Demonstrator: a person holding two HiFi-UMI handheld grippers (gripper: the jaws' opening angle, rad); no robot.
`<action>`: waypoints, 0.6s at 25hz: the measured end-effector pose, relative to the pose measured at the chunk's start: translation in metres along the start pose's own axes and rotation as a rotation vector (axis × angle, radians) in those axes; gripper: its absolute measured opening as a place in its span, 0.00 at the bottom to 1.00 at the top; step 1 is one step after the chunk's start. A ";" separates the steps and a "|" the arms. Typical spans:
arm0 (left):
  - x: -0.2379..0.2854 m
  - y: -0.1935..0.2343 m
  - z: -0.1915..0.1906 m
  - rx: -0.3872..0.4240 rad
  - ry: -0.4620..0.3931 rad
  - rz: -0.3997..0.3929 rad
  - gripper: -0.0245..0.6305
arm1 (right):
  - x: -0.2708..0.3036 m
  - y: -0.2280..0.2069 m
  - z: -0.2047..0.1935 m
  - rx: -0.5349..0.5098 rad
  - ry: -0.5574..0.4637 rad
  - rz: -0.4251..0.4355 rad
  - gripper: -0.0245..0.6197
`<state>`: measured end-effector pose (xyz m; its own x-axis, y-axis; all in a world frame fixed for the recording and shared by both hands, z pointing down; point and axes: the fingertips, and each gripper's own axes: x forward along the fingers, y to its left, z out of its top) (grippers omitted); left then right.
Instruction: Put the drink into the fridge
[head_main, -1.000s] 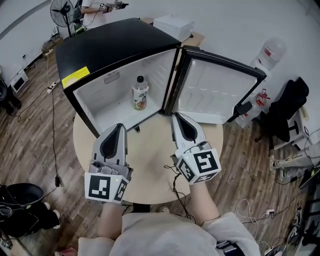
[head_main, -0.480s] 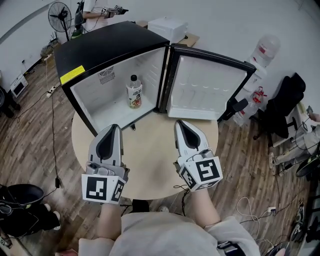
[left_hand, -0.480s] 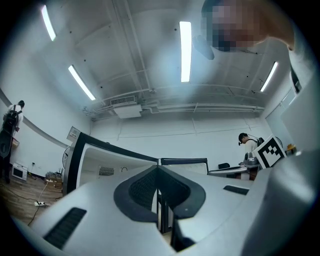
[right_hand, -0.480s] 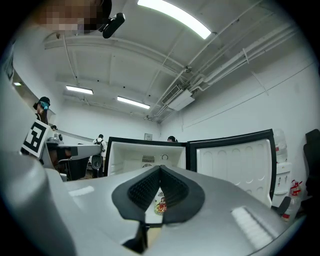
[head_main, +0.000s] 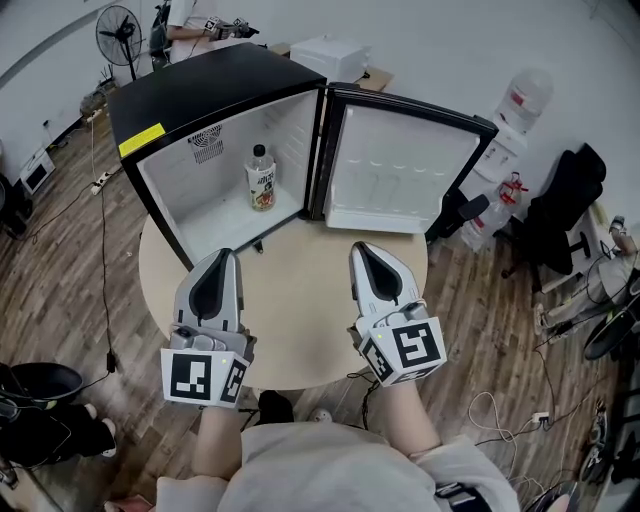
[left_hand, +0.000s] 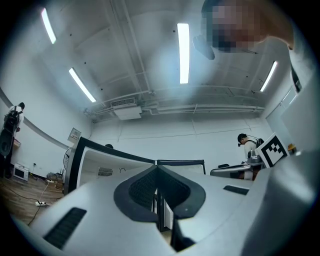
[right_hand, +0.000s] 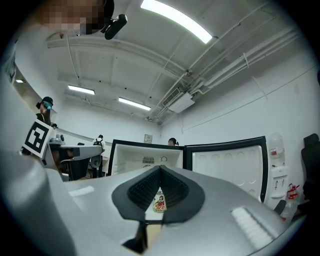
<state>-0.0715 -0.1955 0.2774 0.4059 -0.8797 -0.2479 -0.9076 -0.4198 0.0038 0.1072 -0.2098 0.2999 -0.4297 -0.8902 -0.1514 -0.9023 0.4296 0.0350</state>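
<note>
The drink bottle (head_main: 261, 179), clear with a white cap and a printed label, stands upright inside the open black mini fridge (head_main: 200, 100). Its label (right_hand: 159, 200) shows through the slit between the right jaws. The fridge door (head_main: 395, 170) is swung wide to the right. My left gripper (head_main: 226, 255) hovers over the round table (head_main: 295, 290) in front of the fridge, shut and empty. My right gripper (head_main: 361, 249) is beside it, in front of the door, also shut with nothing held.
A floor fan (head_main: 122, 28) and a person (head_main: 185, 15) stand behind the fridge. A water dispenser (head_main: 520, 105) and a dark chair (head_main: 565, 200) are at the right. Cables trail on the wooden floor (head_main: 60, 250) round the table.
Both grippers have drawn back from the fridge toward me, and the fridge with its bottle now looks farther away. The jaws stayed shut.
</note>
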 end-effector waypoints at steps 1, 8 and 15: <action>-0.001 -0.002 0.000 0.000 -0.001 0.000 0.05 | -0.003 0.000 0.001 -0.003 -0.001 0.002 0.05; -0.010 -0.013 0.003 -0.001 -0.006 -0.004 0.05 | -0.015 0.003 0.005 -0.008 -0.013 -0.002 0.05; -0.012 -0.017 0.005 0.000 -0.005 -0.011 0.05 | -0.019 0.005 0.006 0.003 -0.015 -0.005 0.05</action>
<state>-0.0619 -0.1765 0.2757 0.4154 -0.8738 -0.2529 -0.9030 -0.4297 0.0014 0.1109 -0.1898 0.2969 -0.4243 -0.8901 -0.1665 -0.9045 0.4253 0.0315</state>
